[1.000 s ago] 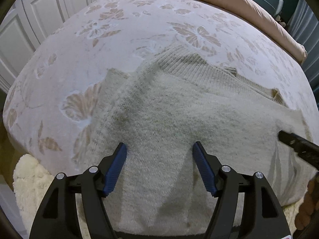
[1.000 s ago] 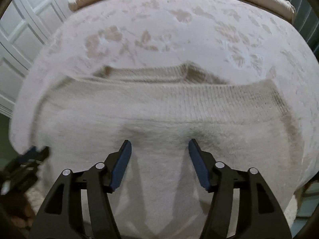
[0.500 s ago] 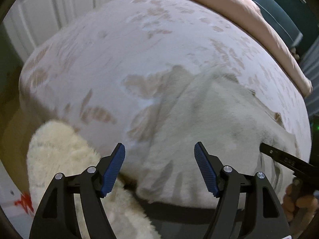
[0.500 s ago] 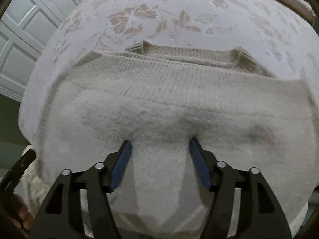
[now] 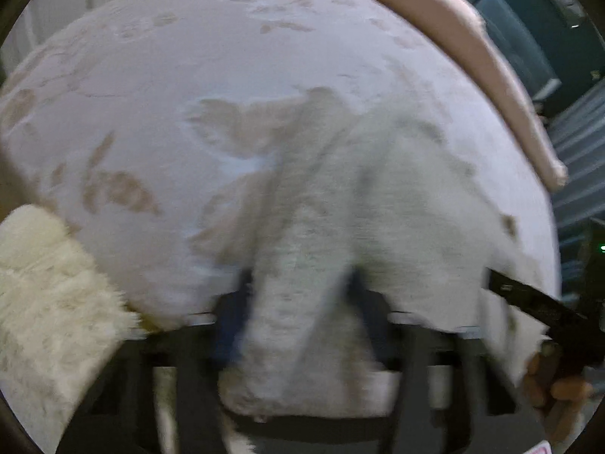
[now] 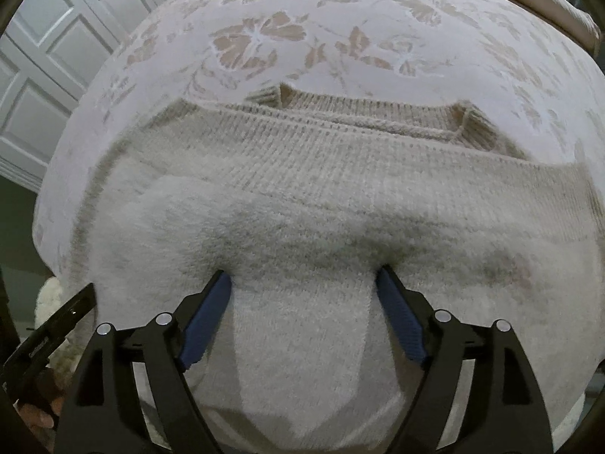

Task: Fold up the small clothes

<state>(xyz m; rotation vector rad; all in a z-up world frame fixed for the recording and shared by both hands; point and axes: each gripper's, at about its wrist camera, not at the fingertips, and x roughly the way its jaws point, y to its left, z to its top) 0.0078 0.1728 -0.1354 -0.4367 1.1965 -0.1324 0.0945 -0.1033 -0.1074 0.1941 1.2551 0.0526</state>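
A cream knitted sweater (image 6: 321, 189) lies spread on the floral bedspread (image 6: 264, 30), ribbed hem at the far side. My right gripper (image 6: 302, 283) is open, its blue pads straddling the near fuzzy edge of the sweater. The left wrist view is blurred by motion: my left gripper (image 5: 298, 295) stands around a raised strip of the sweater (image 5: 302, 246) at its left edge; whether the jaws press on it is unclear. The right gripper's tip (image 5: 529, 299) shows at the right of that view.
A fluffy cream rug (image 5: 49, 283) lies on the floor by the bed's corner. White panelled doors (image 6: 49, 56) stand at left. A pink blanket roll (image 5: 472, 38) runs along the far side of the bed.
The left gripper swung back right onto the sweater's left edge, and cloth now rises between its fingers. The right gripper stayed put over the near edge.
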